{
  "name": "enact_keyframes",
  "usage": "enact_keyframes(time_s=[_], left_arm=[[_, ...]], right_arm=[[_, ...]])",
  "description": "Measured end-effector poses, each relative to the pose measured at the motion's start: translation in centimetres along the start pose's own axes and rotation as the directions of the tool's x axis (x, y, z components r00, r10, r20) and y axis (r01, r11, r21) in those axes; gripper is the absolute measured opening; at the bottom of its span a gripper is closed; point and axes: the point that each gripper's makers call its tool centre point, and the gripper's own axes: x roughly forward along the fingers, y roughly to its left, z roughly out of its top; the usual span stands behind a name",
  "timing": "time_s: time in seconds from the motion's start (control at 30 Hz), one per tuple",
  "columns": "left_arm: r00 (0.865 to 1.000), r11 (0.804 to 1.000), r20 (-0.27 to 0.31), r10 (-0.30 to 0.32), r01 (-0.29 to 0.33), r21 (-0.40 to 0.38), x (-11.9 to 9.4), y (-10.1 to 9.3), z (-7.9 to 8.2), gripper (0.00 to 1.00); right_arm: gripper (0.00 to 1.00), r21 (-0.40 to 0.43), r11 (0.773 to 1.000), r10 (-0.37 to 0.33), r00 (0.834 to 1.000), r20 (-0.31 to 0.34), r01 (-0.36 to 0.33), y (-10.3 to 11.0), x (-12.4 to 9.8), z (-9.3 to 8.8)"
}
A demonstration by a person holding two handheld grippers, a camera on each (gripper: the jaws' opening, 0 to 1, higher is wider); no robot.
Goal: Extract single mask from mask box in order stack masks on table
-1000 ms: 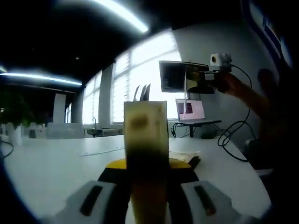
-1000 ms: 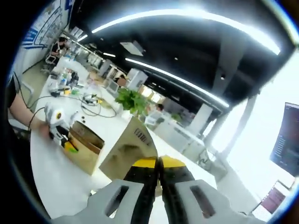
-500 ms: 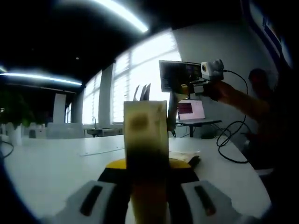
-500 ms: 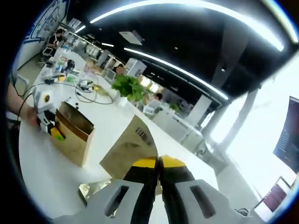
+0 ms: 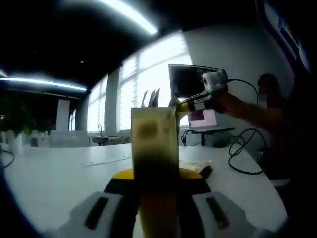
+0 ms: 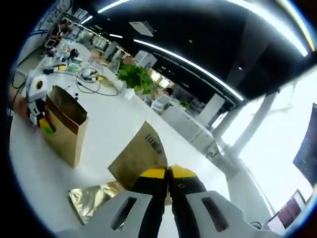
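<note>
kraft-brown mask box (image 6: 63, 130) stands upright and open-topped on the white desk (image 6: 106, 126), with the left tool (image 5: 157, 174) clamped on its wall, as the close tan panel between its jaws shows. the right tool (image 6: 168, 174) is pinched together on a flat brown packet (image 6: 141, 156), lifted clear above the desk; it reads as the single mask just drawn out.

to finish well, i'd judge: keep the box pinned steady and lower the packet flat onto the crumpled gold packets (image 6: 94, 197) lying below, edges squared, before releasing.

around: cables (image 6: 94, 84) and a potted plant (image 6: 134, 78) lie well beyond the box, a laptop (image 5: 202, 118) and monitor (image 5: 184, 81) sit at the desk's far end. nothing seems to block the drop.
</note>
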Motion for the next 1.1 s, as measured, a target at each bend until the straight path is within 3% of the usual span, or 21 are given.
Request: enact_keyframes(time_s=[0.43, 0.73, 0.87, 1.1], left_arm=[[1.000, 1.000, 0.000, 0.000, 0.000, 0.000, 0.1, 0.1, 0.1, 0.31], [1.000, 1.000, 0.000, 0.000, 0.000, 0.000, 0.1, 0.2, 0.1, 0.31], [1.000, 1.000, -0.001, 0.000, 0.000, 0.001, 0.1, 0.2, 0.1, 0.31], [1.000, 1.000, -0.001, -0.001, 0.001, 0.001, 0.2, 0.1, 0.1, 0.31]], right_arm=[[0.00, -0.078, 0.997, 0.013, 0.997, -0.078, -0.019, 1.6, 2.1, -2.6], [0.00, -0.144, 0.988, 0.041, 0.994, -0.099, -0.055, 3.8, 0.8, -3.7], [0.00, -0.169, 0.980, 0.085, 0.990, -0.116, -0.104, 5.5, 0.3, -4.2], [0.00, -0.174, 0.974, 0.124, 0.983, -0.137, -0.147, 7.6, -0.9, -5.3]])
